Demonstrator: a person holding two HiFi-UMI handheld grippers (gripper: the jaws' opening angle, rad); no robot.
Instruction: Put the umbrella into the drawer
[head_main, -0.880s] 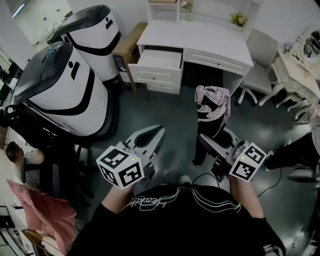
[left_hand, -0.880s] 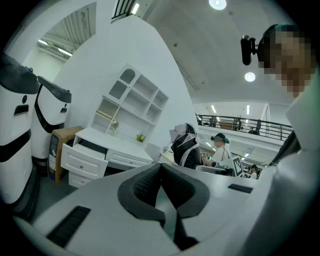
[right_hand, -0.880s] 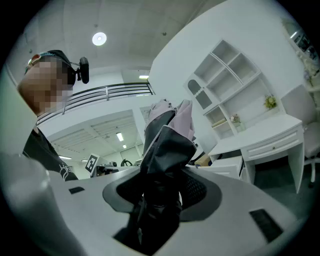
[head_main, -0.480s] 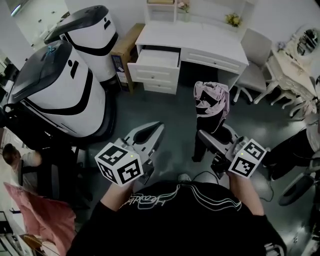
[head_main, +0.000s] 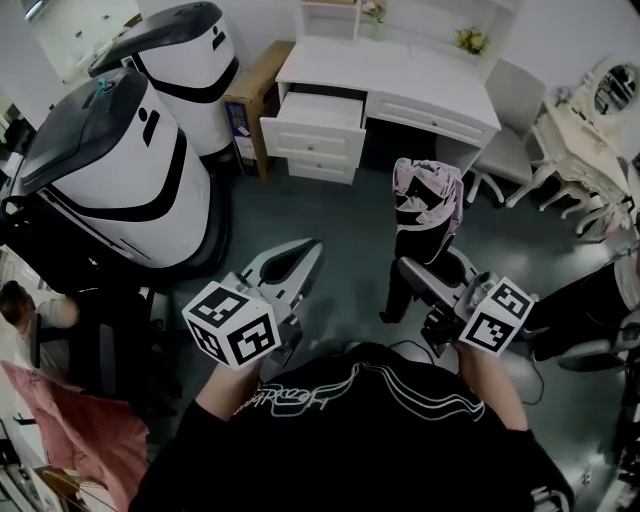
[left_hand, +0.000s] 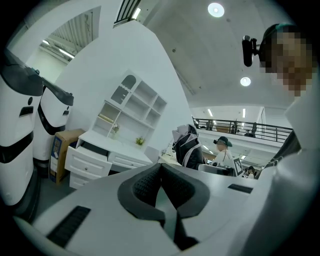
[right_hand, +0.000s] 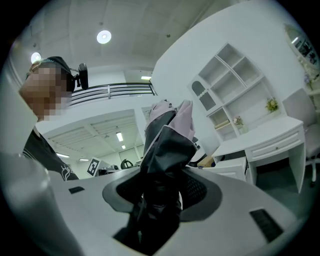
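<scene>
A folded black-and-pink umbrella (head_main: 425, 205) stands upright out of my right gripper (head_main: 412, 274), which is shut on its dark lower end. In the right gripper view the umbrella (right_hand: 167, 145) fills the gap between the pads. My left gripper (head_main: 303, 252) is held level beside it at the left, shut, with nothing between its pads (left_hand: 145, 185). The white desk (head_main: 420, 85) stands ahead across the dark floor. Its top left drawer (head_main: 322, 110) is pulled open, and the same drawer (left_hand: 86, 149) shows in the left gripper view.
Two large white-and-black machines (head_main: 120, 160) stand at the left, with a cardboard box (head_main: 250, 95) between them and the desk. A white chair (head_main: 510, 140) and a second white table (head_main: 585, 140) are at the right. A person sits at the far left (head_main: 30, 310).
The view has shifted slightly and the desk sits a little higher in the frame. Both grippers keep their places and their grips; the umbrella stays in the right one.
</scene>
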